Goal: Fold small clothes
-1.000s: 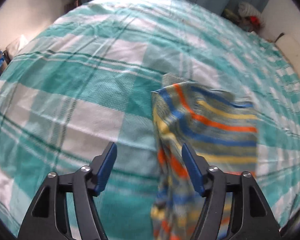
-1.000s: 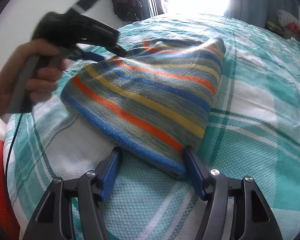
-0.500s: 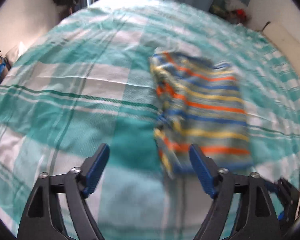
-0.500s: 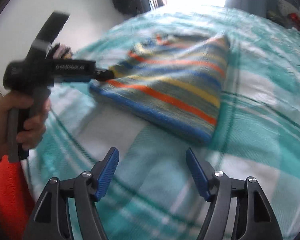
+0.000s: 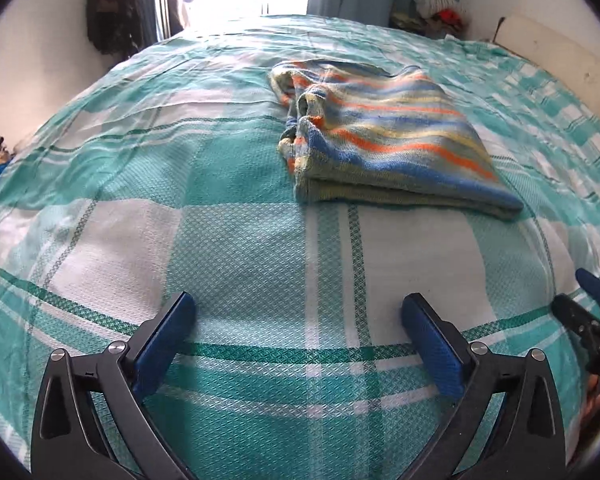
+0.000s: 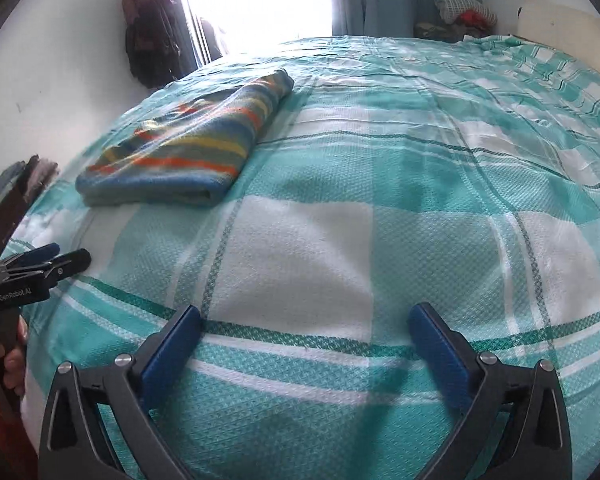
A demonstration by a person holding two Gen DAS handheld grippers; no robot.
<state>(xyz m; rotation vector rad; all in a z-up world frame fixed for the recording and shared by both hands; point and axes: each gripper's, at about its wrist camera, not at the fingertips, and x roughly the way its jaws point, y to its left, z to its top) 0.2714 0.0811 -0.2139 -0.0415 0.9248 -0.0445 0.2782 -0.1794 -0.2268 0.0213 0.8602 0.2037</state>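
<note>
The fold looks done to me. The striped sweater (image 5: 384,136) lies on its own in the upper middle of my left view, and at the upper left of my right view, resting on the checked bedspread (image 5: 260,248) well apart from both of my tools. My left gripper (image 5: 300,344) has its jaws spread wide, having just been opening, with only bedspread showing between the blue pads. My right gripper (image 6: 306,354) is the same: jaws just opened to full spread, nothing between them.

What I judge finished: the sweater is doubled into a compact, roughly rectangular packet, its folded edge facing me as a thick rounded lip. What may be left is a bit of tidying, or a next garment, though I see no other loose piece on the bed in either view.

As for looks, it is a soft knit in blue, orange, yellow and grey-green stripes. The right side of the packet is smooth and flat. The left end, in my left view, is bunchier, with what I take to be a cuff or neck opening rolled up there; the lens blurs it, so I can't be sure which.
</note>
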